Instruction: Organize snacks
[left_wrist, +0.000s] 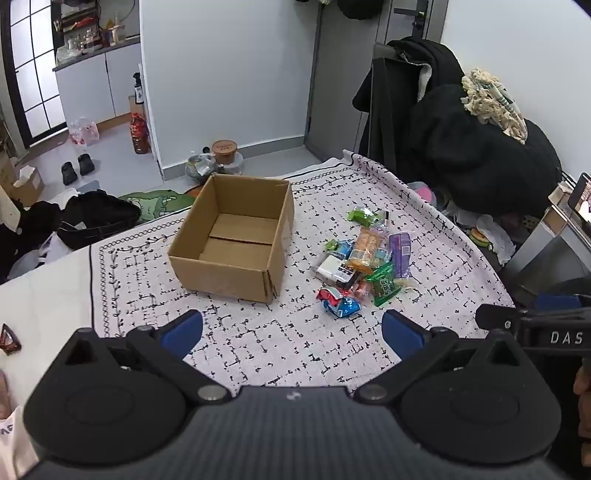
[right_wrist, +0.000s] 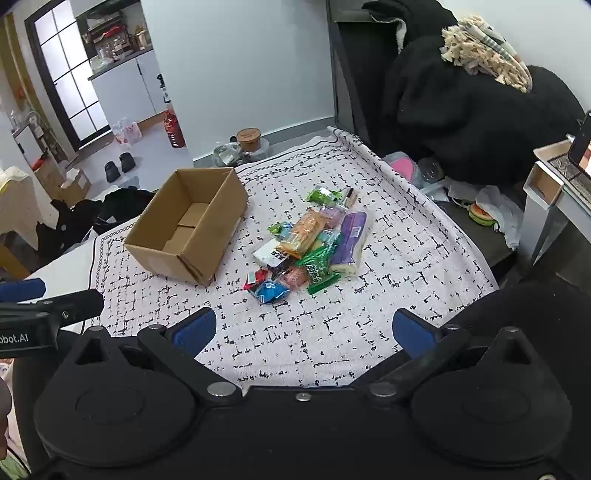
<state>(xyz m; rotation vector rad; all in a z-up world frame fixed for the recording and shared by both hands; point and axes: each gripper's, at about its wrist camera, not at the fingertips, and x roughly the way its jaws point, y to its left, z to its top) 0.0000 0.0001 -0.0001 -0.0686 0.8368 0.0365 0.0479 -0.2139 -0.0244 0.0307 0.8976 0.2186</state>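
Observation:
An open, empty cardboard box (left_wrist: 232, 236) (right_wrist: 188, 229) stands on a white cloth with black marks (left_wrist: 295, 339) (right_wrist: 314, 332). To its right lies a pile of snack packets (left_wrist: 364, 258) (right_wrist: 310, 247): orange crackers, a purple pack, green packs, a blue and red packet nearest me. My left gripper (left_wrist: 291, 332) is open and empty, held above the cloth in front of the box and pile. My right gripper (right_wrist: 304, 332) is open and empty, just in front of the pile. Each gripper's side shows in the other's view.
A black coat heap (left_wrist: 480, 147) (right_wrist: 480, 110) sits on a chair behind the cloth's right edge. A white side table (right_wrist: 554, 184) stands at far right. Clothes and bags (left_wrist: 96, 218) lie on the floor left of the box.

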